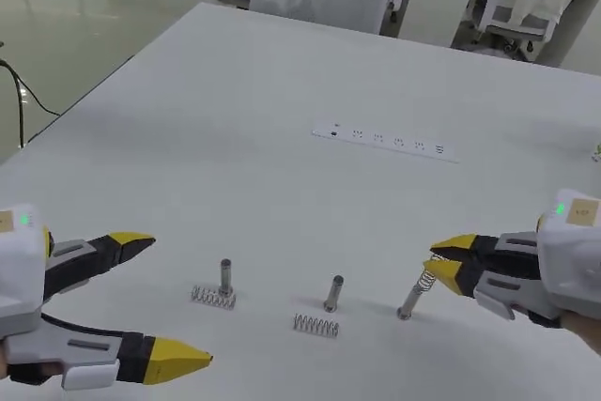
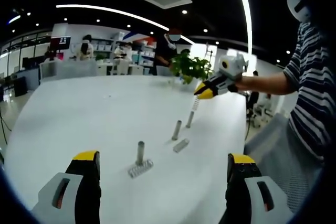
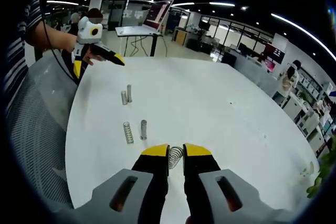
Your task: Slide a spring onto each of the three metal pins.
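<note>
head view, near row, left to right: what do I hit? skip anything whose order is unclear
left gripper → first pin → second pin → third pin, leaning → spring on its top end → right gripper. The loose springs overlap the pins, so they are left out.

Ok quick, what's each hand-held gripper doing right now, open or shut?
Left hand-held gripper: open, holding nothing.
Right hand-held gripper: shut on a spring at the top of the tilted pin.

Bright even ceiling light, soft faint shadows, pale glare on the table (image 1: 282,91), fisheye bending at edges
</note>
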{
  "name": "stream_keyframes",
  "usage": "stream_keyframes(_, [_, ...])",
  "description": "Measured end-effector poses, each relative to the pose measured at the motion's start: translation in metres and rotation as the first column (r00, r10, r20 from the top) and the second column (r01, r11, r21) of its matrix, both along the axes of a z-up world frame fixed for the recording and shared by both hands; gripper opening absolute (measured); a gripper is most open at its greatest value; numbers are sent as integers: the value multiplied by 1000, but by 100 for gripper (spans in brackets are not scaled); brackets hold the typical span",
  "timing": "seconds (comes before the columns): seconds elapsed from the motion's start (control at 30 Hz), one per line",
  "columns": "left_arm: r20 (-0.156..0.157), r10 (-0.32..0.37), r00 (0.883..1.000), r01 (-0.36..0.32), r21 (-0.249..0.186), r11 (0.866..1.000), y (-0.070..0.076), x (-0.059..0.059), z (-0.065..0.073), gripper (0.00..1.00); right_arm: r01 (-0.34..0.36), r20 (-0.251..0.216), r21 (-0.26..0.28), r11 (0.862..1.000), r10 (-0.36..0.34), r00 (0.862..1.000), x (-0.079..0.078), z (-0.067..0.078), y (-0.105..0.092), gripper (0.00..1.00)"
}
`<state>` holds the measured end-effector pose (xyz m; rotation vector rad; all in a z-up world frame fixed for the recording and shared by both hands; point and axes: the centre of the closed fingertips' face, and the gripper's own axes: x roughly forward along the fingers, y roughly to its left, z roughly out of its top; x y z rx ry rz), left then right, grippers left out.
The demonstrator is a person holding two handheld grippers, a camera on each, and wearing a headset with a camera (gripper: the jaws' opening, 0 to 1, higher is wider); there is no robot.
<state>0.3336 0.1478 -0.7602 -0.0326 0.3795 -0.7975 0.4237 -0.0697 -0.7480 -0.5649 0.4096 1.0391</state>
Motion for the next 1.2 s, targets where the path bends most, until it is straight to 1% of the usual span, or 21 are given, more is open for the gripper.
stream_keyframes(0.1, [-3,2,1000,-2,-5,1000,0,-1,0,98,1,-4,-2,1000,-1,1000,1,-3,1,7])
stream_keyframes(0.17, [-4,0,1000,0,0,1000,0,-1,-1,98,2,-6,-7,1000,-2,1000,1,-5,2,7])
stream_keyframes(0.4, [1,3,1000,-3,-1,1000,1,1,2,98,6,-25,-16,1000,-6,1000,1,-17,2,7])
stream_keyframes(0.6, [-3,4,1000,-4,1,1000,1,0,1,98,0,-47,-44,999,-2,999,-1,-33,2,7])
stream_keyframes(0.8, [-5,1,1000,-1,3,1000,0,-2,1,98,4,-87,-71,997,-10,996,-4,-54,1,7])
stream_keyframes(1.07, [-4,3,1000,-3,4,1000,1,-3,2,98,-5,-109,-107,994,-7,994,-10,-70,-3,7])
stream_keyframes(1.1, [-4,4,1000,-4,5,1000,1,-2,2,98,1,-106,-84,996,-10,994,-9,-67,-2,8])
stream_keyframes(1.13, [-5,5,1000,-5,4,1000,2,-2,2,98,7,-115,-86,996,-17,993,-9,-67,-3,8])
stream_keyframes(1.2, [-6,4,1000,-4,3,1000,1,-2,2,98,8,-110,-86,996,-17,994,-8,-66,-3,8])
